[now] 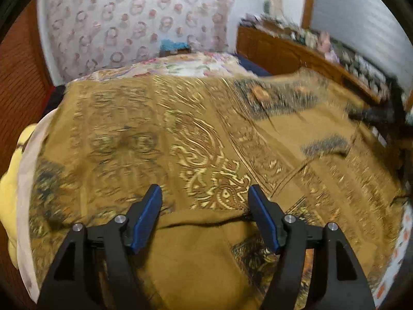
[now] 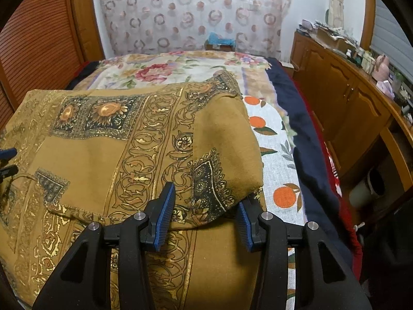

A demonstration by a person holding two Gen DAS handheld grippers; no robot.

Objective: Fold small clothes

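Right wrist view shows a bed covered by a floral bedspread (image 2: pixel 165 73) of white fabric with pink roses, and over its near part lies a mustard-brown cloth (image 2: pixel 98 149) printed with gold scrollwork and dark panels. A white cloth with orange fruit prints (image 2: pixel 280 165) shows under its right edge, beside a navy blanket (image 2: pixel 304 139). A white curtain with ring patterns (image 2: pixel 196 13) hangs behind the bed, a slatted wooden panel (image 2: pixel 44 38) stands at the left, and a long wooden cabinet (image 2: pixel 343 95) cluttered on top runs along the right wall. A grey cylindrical container (image 2: pixel 367 190) sits in an open shelf of that cabinet; its contents cannot be told.

The right gripper (image 2: pixel 205 219) hovers with jaws apart over a folded-over corner of the cloth, its pads not pressing the fabric. In the blurred left wrist view, the left gripper (image 1: pixel 205 217) stands released, jaws wide, above a fold edge of the same cloth (image 1: pixel 180 134), which fills the bed ahead.
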